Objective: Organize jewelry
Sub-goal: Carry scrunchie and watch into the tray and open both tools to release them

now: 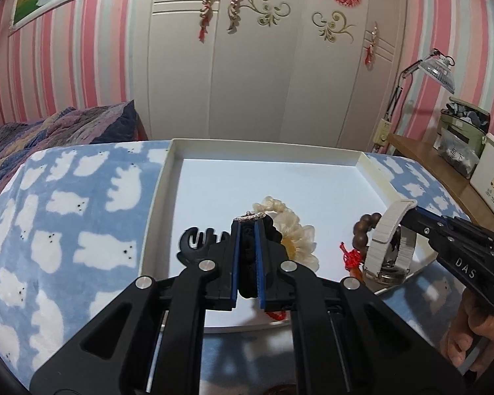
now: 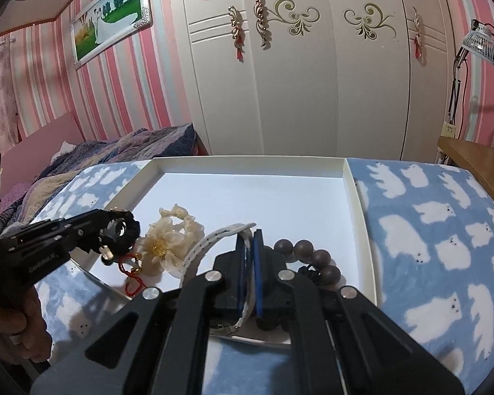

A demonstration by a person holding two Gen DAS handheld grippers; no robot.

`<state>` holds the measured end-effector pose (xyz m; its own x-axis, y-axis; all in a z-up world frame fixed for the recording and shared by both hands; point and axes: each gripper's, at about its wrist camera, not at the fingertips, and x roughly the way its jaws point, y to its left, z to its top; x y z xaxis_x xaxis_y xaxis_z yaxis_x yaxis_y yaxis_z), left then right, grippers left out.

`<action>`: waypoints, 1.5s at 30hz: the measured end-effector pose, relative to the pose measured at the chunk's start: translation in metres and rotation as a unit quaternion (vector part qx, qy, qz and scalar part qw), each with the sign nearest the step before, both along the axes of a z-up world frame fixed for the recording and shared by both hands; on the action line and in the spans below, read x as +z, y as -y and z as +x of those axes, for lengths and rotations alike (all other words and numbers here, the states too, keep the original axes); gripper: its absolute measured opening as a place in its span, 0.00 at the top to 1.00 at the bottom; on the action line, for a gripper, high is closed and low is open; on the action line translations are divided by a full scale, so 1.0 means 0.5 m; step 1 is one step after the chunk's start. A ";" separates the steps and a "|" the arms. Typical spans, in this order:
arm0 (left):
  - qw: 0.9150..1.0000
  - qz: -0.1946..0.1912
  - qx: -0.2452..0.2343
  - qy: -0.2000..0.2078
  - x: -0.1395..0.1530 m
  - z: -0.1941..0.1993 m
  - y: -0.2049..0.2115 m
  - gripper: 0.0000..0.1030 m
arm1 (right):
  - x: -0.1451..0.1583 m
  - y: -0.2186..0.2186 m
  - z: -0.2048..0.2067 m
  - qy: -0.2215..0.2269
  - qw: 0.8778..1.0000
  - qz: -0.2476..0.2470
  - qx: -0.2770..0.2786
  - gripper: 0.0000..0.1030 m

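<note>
A white tray [image 1: 168, 177] lies on a blue polar-bear blanket. My left gripper [image 1: 247, 227] is shut on a black scrunchie [image 1: 248, 276] with a silver ring charm, held over the tray's near edge; it also shows in the right wrist view [image 2: 123, 230]. My right gripper [image 2: 248, 240] is shut on the white strap of a watch [image 2: 214, 237], whose metal case hangs below; the watch also shows in the left wrist view [image 1: 390, 230]. A cream flower scrunchie [image 1: 293, 227] and a brown bead bracelet [image 2: 309, 253] with a red tassel [image 1: 350, 258] lie in the tray.
A black antler-shaped clip [image 1: 201, 238] sits by my left fingers. A red cord [image 2: 131, 279] lies near the tray's near edge. A wooden desk [image 1: 421, 154] with boxes and a lamp stands right. A bed [image 1: 49, 128] and wardrobe [image 1: 263, 65] are behind.
</note>
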<state>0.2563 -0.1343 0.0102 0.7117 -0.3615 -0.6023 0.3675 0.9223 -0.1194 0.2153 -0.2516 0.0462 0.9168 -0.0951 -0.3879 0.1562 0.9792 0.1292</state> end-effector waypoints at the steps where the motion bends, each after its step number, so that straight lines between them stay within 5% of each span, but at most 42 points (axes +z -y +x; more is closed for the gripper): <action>1: 1.000 0.000 -0.003 0.001 -0.001 0.000 0.002 0.94 | -0.001 0.001 0.001 -0.001 1.000 0.001 -0.001 0.96; 15: 0.999 0.019 -0.010 -0.037 -0.062 0.010 0.020 0.94 | -0.028 0.009 0.001 -0.026 1.000 0.000 -0.013 0.95; 45: 0.999 0.030 -0.006 -0.039 -0.069 -0.002 0.022 0.93 | -0.041 -0.003 0.000 -0.033 0.999 -0.025 -0.030 0.92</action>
